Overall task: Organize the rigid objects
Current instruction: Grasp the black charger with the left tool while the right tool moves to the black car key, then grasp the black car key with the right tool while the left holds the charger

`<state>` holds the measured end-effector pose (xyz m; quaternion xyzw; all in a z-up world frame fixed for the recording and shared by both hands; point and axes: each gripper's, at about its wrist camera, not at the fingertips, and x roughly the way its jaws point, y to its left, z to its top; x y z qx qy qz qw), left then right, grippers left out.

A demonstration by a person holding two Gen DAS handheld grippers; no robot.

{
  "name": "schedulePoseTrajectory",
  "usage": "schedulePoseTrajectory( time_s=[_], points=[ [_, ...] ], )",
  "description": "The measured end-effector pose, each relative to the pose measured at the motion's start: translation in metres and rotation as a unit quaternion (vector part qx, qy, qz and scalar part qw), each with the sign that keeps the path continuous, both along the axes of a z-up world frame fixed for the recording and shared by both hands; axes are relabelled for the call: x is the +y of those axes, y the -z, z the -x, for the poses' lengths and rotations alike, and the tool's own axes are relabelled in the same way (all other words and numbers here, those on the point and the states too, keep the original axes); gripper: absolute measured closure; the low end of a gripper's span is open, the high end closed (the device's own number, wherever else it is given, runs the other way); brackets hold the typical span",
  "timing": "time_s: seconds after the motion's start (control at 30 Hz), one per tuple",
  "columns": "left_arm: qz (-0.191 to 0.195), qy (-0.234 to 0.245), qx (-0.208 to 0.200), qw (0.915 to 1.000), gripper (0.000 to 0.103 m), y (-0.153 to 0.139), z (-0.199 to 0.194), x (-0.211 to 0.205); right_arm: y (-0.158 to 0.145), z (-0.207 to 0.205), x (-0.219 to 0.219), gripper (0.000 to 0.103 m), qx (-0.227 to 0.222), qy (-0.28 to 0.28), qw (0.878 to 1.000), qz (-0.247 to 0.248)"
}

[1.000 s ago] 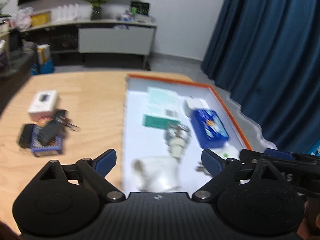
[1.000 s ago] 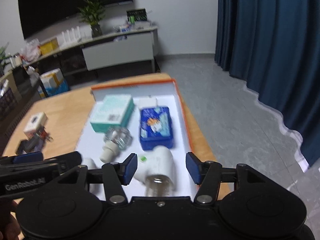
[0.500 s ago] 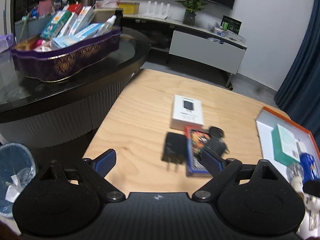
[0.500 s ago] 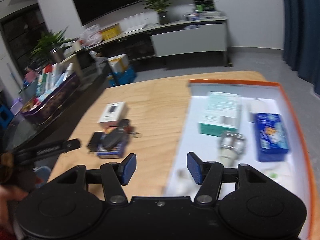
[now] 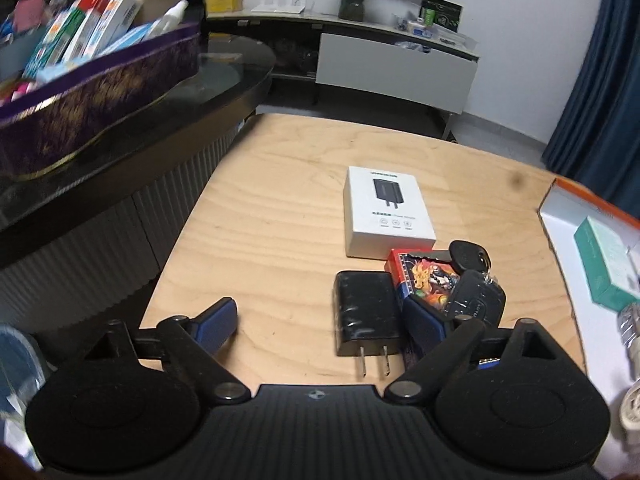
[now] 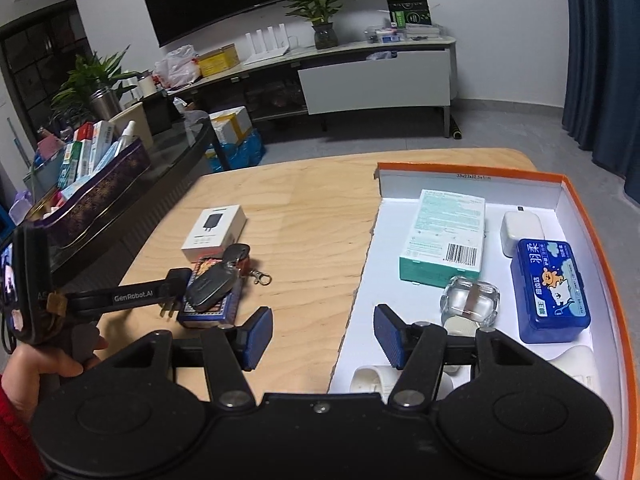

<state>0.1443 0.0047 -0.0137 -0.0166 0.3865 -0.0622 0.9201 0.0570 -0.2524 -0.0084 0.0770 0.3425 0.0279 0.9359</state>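
Observation:
On the wooden table lie a black plug charger (image 5: pixel 366 312), a white charger box (image 5: pixel 387 210), a colourful card box (image 5: pixel 426 280) and a black key fob (image 5: pixel 474 290) resting on it. My left gripper (image 5: pixel 322 322) is open, its jaws low around the charger, right finger beside the card box. It also shows in the right wrist view (image 6: pixel 168 284). My right gripper (image 6: pixel 322 336) is open and empty over the left edge of the orange-rimmed white tray (image 6: pixel 576 200).
The tray holds a teal box (image 6: pixel 444 236), a blue case (image 6: pixel 552 290), a white adapter (image 6: pixel 522 232), a glass jar (image 6: pixel 470 304) and white pipe fittings (image 6: pixel 370 378). A dark glass table with a purple basket (image 5: pixel 80 96) stands to the left.
My left gripper has swung from above the tray to the loose items on the wood and come down close around the charger. My right gripper has pulled back and turned left from the tray.

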Motion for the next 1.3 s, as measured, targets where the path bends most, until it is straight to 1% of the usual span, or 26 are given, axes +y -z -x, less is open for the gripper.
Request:
schedulePoseTrajectory(
  time_s=[0.1,0.13,0.2,0.3,0.33,0.37,0.4,0.43,0.47,0.53,0.57,0.6,0.63,0.67,0.73,0.83,0.87,0.9,0.97,1.0,1.03,1.1,1.17,1.23,1.27,1.3],
  points=[
    [-0.005,0.01,-0.011,0.9999,0.009,0.002,-0.001,-0.004,0.003,-0.005,0.003,0.034,0.004,-0.004,1.0,-0.005],
    [-0.001,0.009,-0.011,0.9999,0.01,0.003,-0.002,-0.003,0.004,-0.006,0.004,0.034,0.005,-0.007,1.0,-0.006],
    [0.01,0.006,-0.01,0.9999,0.014,0.003,-0.001,0.003,0.004,-0.007,0.007,0.034,0.005,-0.012,1.0,0.0],
    [-0.003,-0.009,-0.012,0.9999,0.016,0.002,0.001,0.01,0.004,-0.007,0.007,0.034,0.001,-0.01,1.0,0.006],
    [-0.003,-0.015,-0.011,0.9998,0.016,0.002,0.0,0.013,0.004,-0.007,0.006,0.034,0.002,-0.008,1.0,0.007],
    [0.001,-0.018,-0.011,0.9998,0.019,0.002,0.0,0.015,0.005,-0.008,0.005,0.034,0.003,-0.006,1.0,0.006],
    [0.005,-0.012,-0.006,0.9999,0.023,0.002,-0.001,0.014,0.006,-0.008,0.004,0.034,0.003,-0.004,1.0,0.004],
    [0.003,-0.001,0.002,1.0,0.025,0.004,-0.003,0.01,0.006,-0.008,0.004,0.034,0.005,-0.003,1.0,0.002],
    [-0.006,0.008,0.003,0.9999,0.025,0.006,-0.003,0.004,0.007,-0.009,0.004,0.034,0.005,-0.003,1.0,0.001],
    [-0.034,0.018,-0.006,0.9992,0.032,0.008,0.0,-0.005,0.006,-0.009,0.006,0.034,0.004,-0.006,1.0,0.002],
    [-0.043,0.013,-0.011,0.9989,0.039,0.009,0.001,-0.006,0.006,-0.009,0.007,0.034,0.003,-0.009,1.0,0.004],
    [-0.039,0.011,-0.015,0.999,0.045,0.008,0.001,-0.005,0.006,-0.009,0.009,0.034,0.003,-0.012,1.0,0.006],
    [-0.035,0.007,-0.017,0.9992,0.06,0.007,0.001,-0.003,0.006,-0.01,0.01,0.034,0.004,-0.013,1.0,0.005],
    [-0.034,0.002,-0.016,0.9993,0.067,0.006,0.001,0.0,0.007,-0.012,0.011,0.034,0.006,-0.014,1.0,0.004],
    [-0.011,-0.007,-0.011,0.9998,0.067,0.004,0.002,0.007,0.008,-0.018,0.015,0.034,0.014,-0.022,1.0,-0.008],
    [0.02,-0.02,-0.009,0.9996,0.067,0.004,0.003,0.014,0.009,-0.033,0.026,0.034,0.025,-0.041,0.997,-0.054],
    [0.024,-0.024,-0.01,0.9994,0.067,0.004,0.004,0.015,0.01,-0.039,0.032,0.034,0.03,-0.049,0.996,-0.067],
    [0.018,-0.029,-0.012,0.9994,0.067,0.003,0.004,0.014,0.01,-0.046,0.039,0.034,0.033,-0.051,0.995,-0.077],
    [-0.009,-0.043,-0.02,0.9988,0.067,0.005,0.006,0.011,0.013,-0.06,0.051,0.033,0.041,-0.055,0.993,-0.1],
    [-0.016,-0.047,-0.023,0.9985,0.067,0.005,0.007,0.01,0.015,-0.068,0.057,0.031,0.046,-0.055,0.991,-0.114],
    [-0.014,-0.049,-0.024,0.9984,0.067,0.005,0.007,0.012,0.018,-0.075,0.062,0.028,0.05,-0.051,0.99,-0.125],
    [-0.003,-0.052,-0.022,0.9984,0.067,0.004,0.007,0.015,0.025,-0.087,0.074,0.027,0.051,-0.039,0.99,-0.123],
    [0.006,-0.055,-0.021,0.9982,0.067,0.003,0.007,0.018,0.034,-0.098,0.084,0.027,0.055,-0.032,0.992,-0.108],
    [0.007,-0.056,-0.021,0.9982,0.067,0.003,0.007,0.018,0.043,-0.107,0.09,0.027,0.058,-0.03,0.993,-0.103],
    [0.006,-0.056,-0.022,0.9982,0.067,0.002,0.008,0.018,0.047,-0.11,0.091,0.03,0.059,-0.03,0.993,-0.102],
    [0.006,-0.056,-0.023,0.9981,0.067,0.002,0.008,0.018,0.05,-0.113,0.092,0.04,0.062,-0.03,0.993,-0.098]
  ],
)
